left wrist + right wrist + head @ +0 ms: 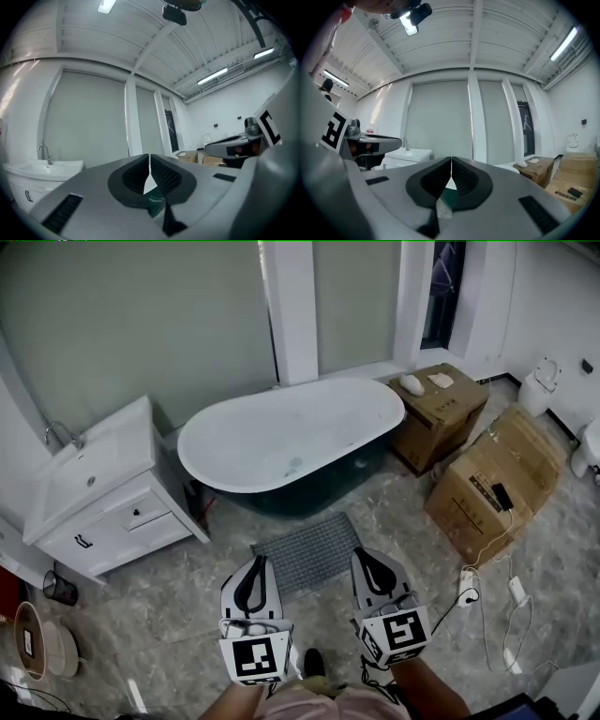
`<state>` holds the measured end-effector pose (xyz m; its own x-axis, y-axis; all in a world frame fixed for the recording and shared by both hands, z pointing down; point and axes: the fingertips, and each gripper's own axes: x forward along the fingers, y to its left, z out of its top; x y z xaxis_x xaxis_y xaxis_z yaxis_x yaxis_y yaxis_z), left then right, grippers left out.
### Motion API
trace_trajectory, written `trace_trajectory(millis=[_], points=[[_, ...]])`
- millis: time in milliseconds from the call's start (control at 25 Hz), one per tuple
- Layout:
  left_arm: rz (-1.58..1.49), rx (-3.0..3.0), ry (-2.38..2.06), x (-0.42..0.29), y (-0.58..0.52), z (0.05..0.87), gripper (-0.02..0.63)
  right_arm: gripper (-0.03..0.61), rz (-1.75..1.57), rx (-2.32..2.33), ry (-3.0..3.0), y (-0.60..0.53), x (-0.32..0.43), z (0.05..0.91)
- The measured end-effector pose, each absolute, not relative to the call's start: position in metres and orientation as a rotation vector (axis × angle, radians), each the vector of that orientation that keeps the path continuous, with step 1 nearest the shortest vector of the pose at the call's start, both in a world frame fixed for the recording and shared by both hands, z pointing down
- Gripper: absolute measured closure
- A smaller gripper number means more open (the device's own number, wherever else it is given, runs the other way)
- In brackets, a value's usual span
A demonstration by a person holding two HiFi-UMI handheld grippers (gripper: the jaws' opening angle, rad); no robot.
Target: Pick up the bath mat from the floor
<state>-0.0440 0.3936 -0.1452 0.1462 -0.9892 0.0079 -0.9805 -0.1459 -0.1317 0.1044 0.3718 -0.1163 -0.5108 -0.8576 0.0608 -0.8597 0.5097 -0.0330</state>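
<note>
Zero of the actual pickup is done yet, going by what shows. Your bath mat (309,554) lies flat on the floor right in front of the bathtub (291,442), on the side of the tub nearest you, with every edge down and no corner lifted or folded. So the whole job is ahead of you: get down to it, grab it, raise it.

Your left gripper (259,563) and right gripper (362,557) sit side by side on your side of the mat, further from the bathtub than the mat's middle, both aimed level toward the tub. In the head view their tips overlap the mat's near edge, but I reckon that's just the angle. Each gripper's own view looks at the wall and ceiling beyond the tub, not down at the floor, so I'd say they're up in the air and not touching it. Both pairs of jaws are pressed together with nothing between them.

What's left, as I see it: tip both grippers down toward the edge of the mat farthest from the bathtub, spread the jaws, pinch that edge and lift. A flat mat on a smooth floor could be fiddly to get a jaw under, so maybe go for a corner
</note>
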Motion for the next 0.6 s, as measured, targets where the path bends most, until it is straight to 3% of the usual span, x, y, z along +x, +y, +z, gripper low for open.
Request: trace_trajectory(millis=[600], points=[[-0.202,-2.404,1.941,-0.059,0.335,-0.111,0.580,0.561,0.060,1.633,-2.635,0.323,0.103,-0.119]])
